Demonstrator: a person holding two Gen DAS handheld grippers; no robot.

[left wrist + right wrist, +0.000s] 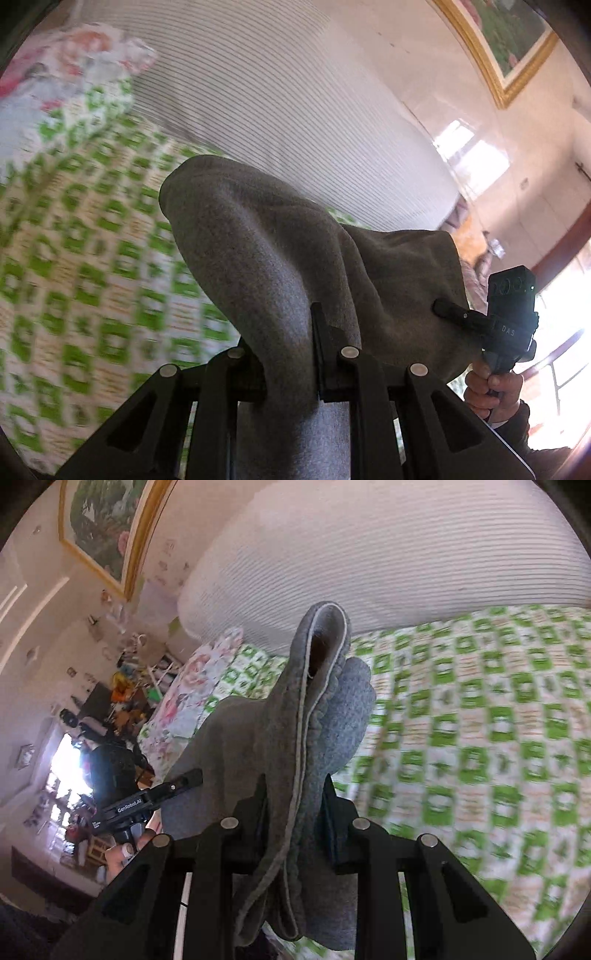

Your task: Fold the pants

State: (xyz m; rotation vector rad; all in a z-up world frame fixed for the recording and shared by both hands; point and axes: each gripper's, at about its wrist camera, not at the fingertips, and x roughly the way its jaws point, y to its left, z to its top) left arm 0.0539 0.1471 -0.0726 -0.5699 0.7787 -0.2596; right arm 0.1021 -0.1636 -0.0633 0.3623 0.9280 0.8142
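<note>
The grey pants [266, 251] hang lifted above the bed, held at two spots. My left gripper [291, 332] is shut on a bunched fold of the grey cloth, which drapes over and hides its left finger. My right gripper [295, 790] is shut on a hemmed edge of the pants [317, 686], whose pale seam line runs up between the fingers. In the left wrist view the right gripper [448, 308] pokes into the cloth from the right. In the right wrist view the left gripper [184, 779] touches the cloth from the left.
A bed with a green and white checked cover [85, 258] lies below, and shows in the right wrist view too [480, 720]. A striped white headboard cushion [314, 110] stands behind it. A floral pillow [184, 701] lies at the bed's side. A cluttered room corner [110, 709] is at the left.
</note>
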